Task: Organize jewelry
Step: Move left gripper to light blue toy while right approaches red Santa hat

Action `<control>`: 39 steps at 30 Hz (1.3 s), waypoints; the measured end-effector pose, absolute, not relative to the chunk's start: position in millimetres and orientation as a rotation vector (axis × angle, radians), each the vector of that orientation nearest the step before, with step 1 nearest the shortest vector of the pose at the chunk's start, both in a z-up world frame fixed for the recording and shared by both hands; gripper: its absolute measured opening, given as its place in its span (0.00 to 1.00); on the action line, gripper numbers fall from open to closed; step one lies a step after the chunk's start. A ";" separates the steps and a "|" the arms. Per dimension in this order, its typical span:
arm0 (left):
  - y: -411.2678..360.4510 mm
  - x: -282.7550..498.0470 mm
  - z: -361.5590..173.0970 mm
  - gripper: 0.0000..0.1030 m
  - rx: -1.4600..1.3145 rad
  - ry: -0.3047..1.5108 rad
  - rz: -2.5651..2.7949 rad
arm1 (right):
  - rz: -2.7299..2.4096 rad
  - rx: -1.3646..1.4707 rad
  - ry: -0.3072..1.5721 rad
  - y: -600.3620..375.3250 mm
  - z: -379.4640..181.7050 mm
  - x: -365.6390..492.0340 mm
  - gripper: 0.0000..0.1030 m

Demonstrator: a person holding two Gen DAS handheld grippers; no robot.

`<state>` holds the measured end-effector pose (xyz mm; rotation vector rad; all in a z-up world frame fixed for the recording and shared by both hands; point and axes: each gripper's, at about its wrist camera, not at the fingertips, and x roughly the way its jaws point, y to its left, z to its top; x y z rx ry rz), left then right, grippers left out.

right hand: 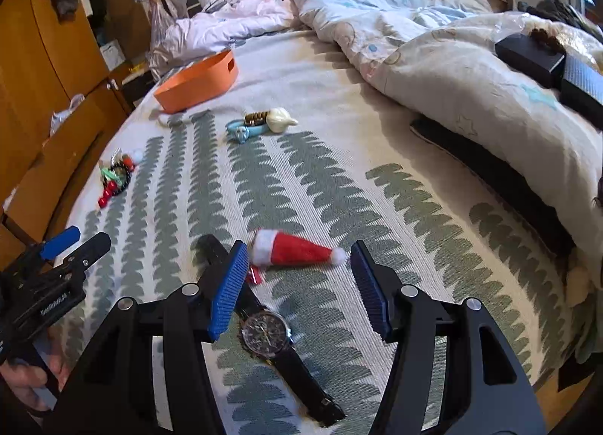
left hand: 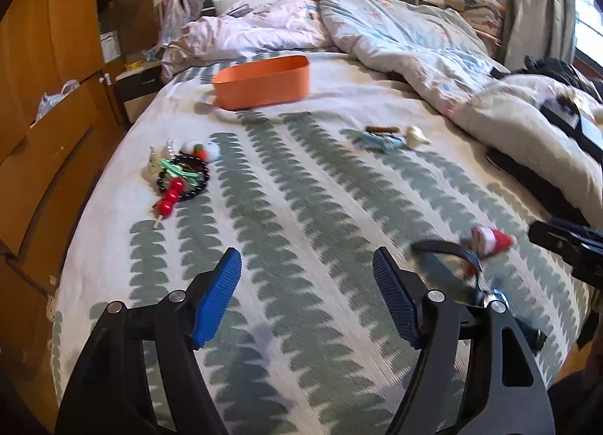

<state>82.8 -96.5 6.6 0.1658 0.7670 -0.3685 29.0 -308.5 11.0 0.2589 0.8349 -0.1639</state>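
An orange bin (left hand: 262, 83) (right hand: 198, 83) stands far back on the bed. A pile of beaded jewelry with red beads (left hand: 179, 177) (right hand: 115, 179) lies at the left. A blue band, a brown bracelet and a white shell (left hand: 392, 137) (right hand: 260, 122) lie in the middle. A black wristwatch (right hand: 269, 333) and a small red Santa hat (right hand: 294, 252) (left hand: 490, 241) lie near me. My left gripper (left hand: 307, 295) is open and empty above the bedspread. My right gripper (right hand: 297, 292) is open, with the watch and hat between its fingers.
A rumpled duvet (left hand: 414, 43) covers the bed's back and right side. Black boxes (right hand: 550, 62) lie on it. A wooden wardrobe (left hand: 45, 96) stands along the left edge of the bed. The left gripper shows in the right wrist view (right hand: 56, 258).
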 end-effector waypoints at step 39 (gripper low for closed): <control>-178.0 54.1 -53.5 0.74 0.327 0.831 -0.590 | -0.121 0.282 1.022 -319.2 -22.7 80.1 0.58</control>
